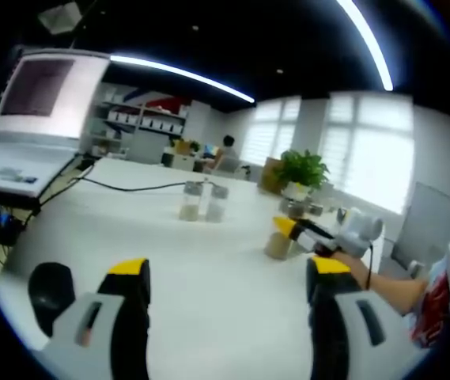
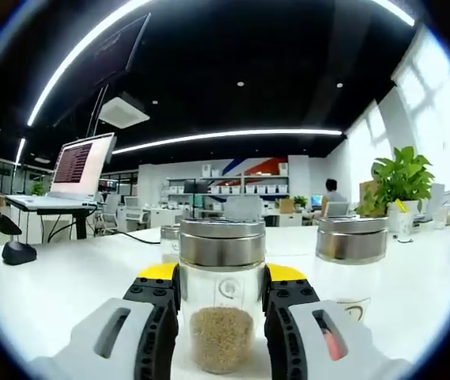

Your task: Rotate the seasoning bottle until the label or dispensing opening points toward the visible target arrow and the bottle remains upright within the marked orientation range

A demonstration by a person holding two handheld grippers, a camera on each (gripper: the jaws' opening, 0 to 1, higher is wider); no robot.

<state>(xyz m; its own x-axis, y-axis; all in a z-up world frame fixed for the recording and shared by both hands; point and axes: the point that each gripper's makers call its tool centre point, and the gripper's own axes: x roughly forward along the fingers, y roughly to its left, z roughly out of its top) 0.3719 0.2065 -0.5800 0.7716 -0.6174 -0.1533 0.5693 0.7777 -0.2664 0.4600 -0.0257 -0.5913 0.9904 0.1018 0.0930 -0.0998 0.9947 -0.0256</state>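
Right gripper view: the right claw (image 2: 221,305) clamps the upright bottle (image 2: 221,297) dead between its jaws; the left claw (image 1: 228,277) gapes empty, well apart.

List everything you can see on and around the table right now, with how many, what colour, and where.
seasoning bottle: one, clear glass with a metal lid, tan granules inside, between the right tongs.
other bottles: a pair, clear, metal lids, mid-table.
second bottle: one, clear, metal lid, just right of the held one.
laptop: one, silver, open on a raised stand at the table's far left.
mouse: one, black, near the left tongs.
cable: one, black, running across the table.
potted plant: one, green, far side of the table.
left tongs: yellow tips, open.
right tongs: yellow tips, closed on the bottle.
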